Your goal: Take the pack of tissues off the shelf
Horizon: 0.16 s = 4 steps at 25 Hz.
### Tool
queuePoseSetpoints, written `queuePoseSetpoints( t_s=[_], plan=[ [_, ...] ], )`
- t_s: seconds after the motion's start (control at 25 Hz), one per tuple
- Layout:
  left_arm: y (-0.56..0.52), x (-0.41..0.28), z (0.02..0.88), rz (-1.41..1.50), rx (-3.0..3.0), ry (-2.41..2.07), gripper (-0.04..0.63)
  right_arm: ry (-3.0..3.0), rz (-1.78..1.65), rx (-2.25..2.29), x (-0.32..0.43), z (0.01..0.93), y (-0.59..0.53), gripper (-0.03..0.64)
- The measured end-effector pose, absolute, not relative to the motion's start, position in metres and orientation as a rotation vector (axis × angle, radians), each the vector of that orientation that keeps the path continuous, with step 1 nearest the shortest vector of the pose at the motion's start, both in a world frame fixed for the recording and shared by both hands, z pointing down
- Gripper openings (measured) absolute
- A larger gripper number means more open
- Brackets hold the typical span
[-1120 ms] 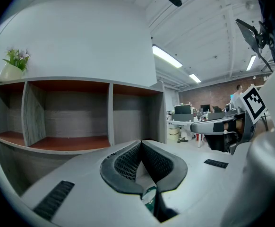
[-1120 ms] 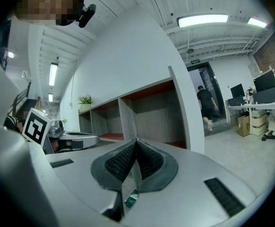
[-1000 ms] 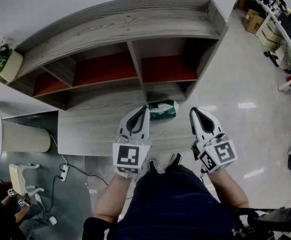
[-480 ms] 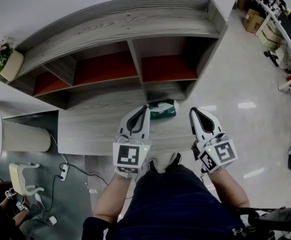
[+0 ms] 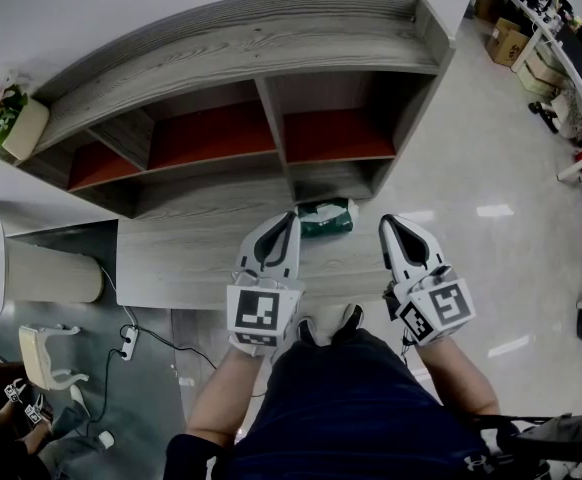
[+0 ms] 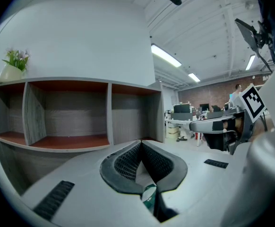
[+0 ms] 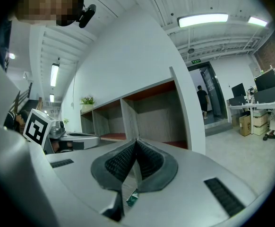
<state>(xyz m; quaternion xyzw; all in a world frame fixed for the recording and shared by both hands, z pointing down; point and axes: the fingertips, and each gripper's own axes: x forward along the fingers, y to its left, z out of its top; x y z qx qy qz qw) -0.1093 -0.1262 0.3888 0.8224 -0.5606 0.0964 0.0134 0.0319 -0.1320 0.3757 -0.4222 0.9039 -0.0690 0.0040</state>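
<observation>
A green and white pack of tissues lies on the lower grey shelf board, just below the middle upright of the wooden shelf unit. My left gripper is shut and empty, its tip just left of the pack. My right gripper is shut too, a little to the right of the pack. A sliver of the green pack shows below the closed jaws in the left gripper view, and a corner of the pack in the right gripper view.
The shelf has red-floored compartments. A potted plant stands on its top at the left. A round white bin and a power strip sit on the floor at the left. Office desks lie far right.
Both grippers have stayed put. Only the person at the bottom left corner has shifted.
</observation>
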Motion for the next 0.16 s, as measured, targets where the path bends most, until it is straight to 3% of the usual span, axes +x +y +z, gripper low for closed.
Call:
queuePoseSetpoints(
  t_s=[0.16],
  plan=[
    [-0.1245, -0.1086, 0.3896, 0.306, 2.561, -1.746, 0.017, 2.831, -0.218, -1.325, 0.0336, 0.3762, -0.1307, 0.011]
  ],
)
